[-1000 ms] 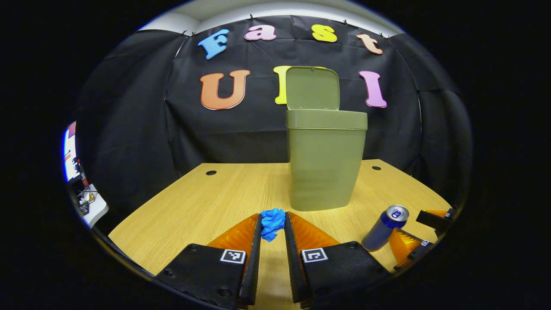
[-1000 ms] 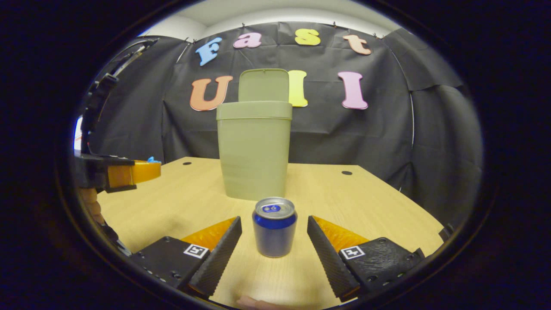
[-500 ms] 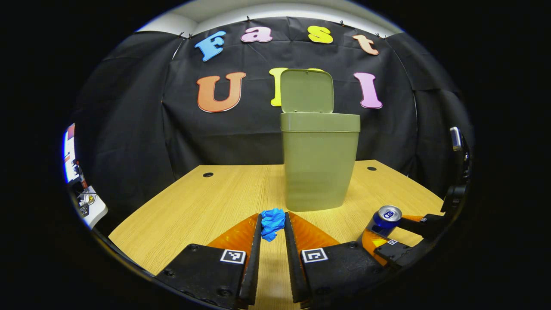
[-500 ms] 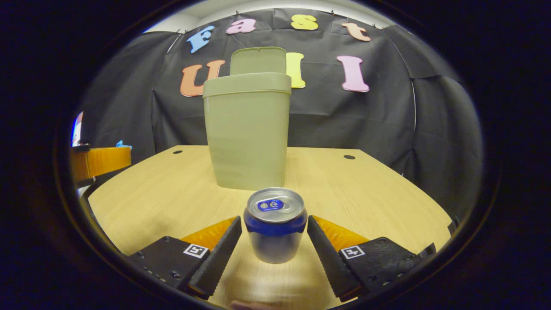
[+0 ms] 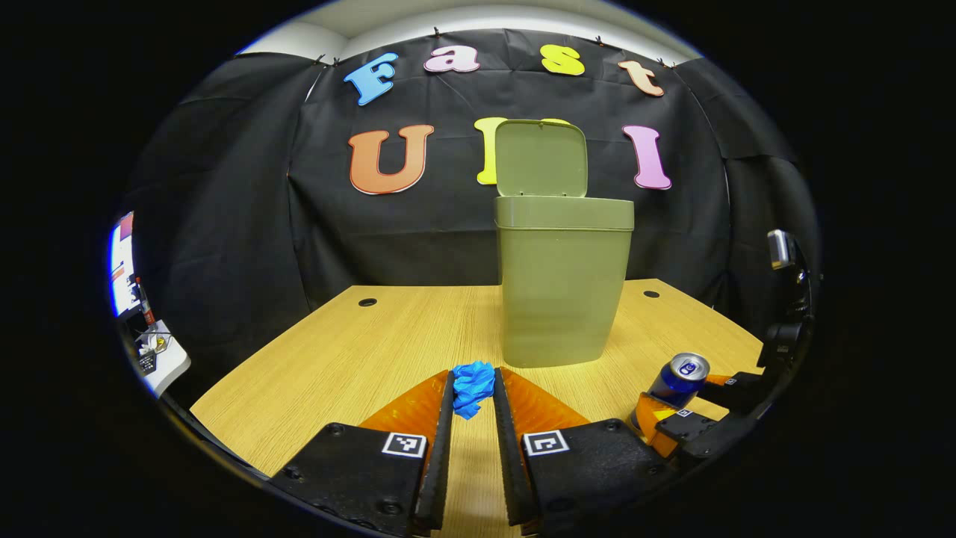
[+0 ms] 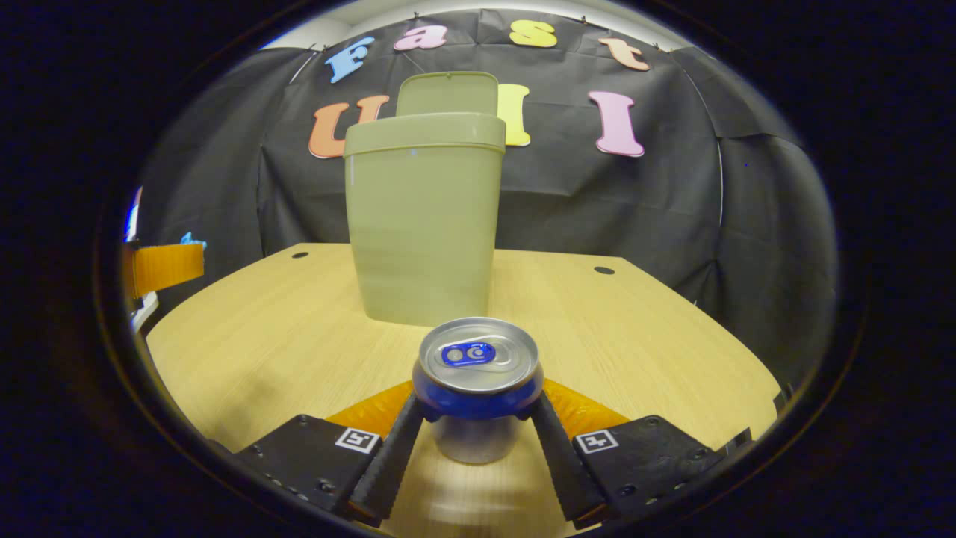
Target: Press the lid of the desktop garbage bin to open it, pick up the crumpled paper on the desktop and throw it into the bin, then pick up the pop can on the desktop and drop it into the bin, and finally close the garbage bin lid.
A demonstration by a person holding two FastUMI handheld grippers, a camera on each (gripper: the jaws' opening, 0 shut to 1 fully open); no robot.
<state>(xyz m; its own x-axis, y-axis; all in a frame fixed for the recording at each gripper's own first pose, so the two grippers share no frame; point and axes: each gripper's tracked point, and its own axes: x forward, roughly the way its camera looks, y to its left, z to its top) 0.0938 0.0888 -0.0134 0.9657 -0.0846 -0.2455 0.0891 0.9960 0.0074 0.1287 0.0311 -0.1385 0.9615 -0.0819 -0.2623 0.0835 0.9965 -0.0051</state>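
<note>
The olive green bin (image 5: pixel 562 280) stands on the wooden desk with its lid (image 5: pixel 541 158) raised upright. My left gripper (image 5: pixel 472 392) is shut on the blue crumpled paper (image 5: pixel 472 387), held above the desk in front of the bin. In the right gripper view the bin (image 6: pixel 422 217) rises just behind the pop can (image 6: pixel 476 385), a blue and silver can standing upright. My right gripper (image 6: pixel 476 409) is shut on the pop can, both fingers pressing its sides. From the left gripper view, the pop can (image 5: pixel 678 377) and right gripper sit low at the right.
The wooden desk (image 5: pixel 358 351) has small round holes (image 5: pixel 367 302) near its back corners. Black cloth walls the booth behind the bin. A cluttered white surface (image 5: pixel 153 351) lies beyond the desk's left edge. In the right gripper view, the left gripper's finger (image 6: pixel 166 265) juts in at the left.
My right gripper moved forward around the pop can and its fingers went from open to shut on it. My left gripper stayed shut on the blue paper, barely shifting.
</note>
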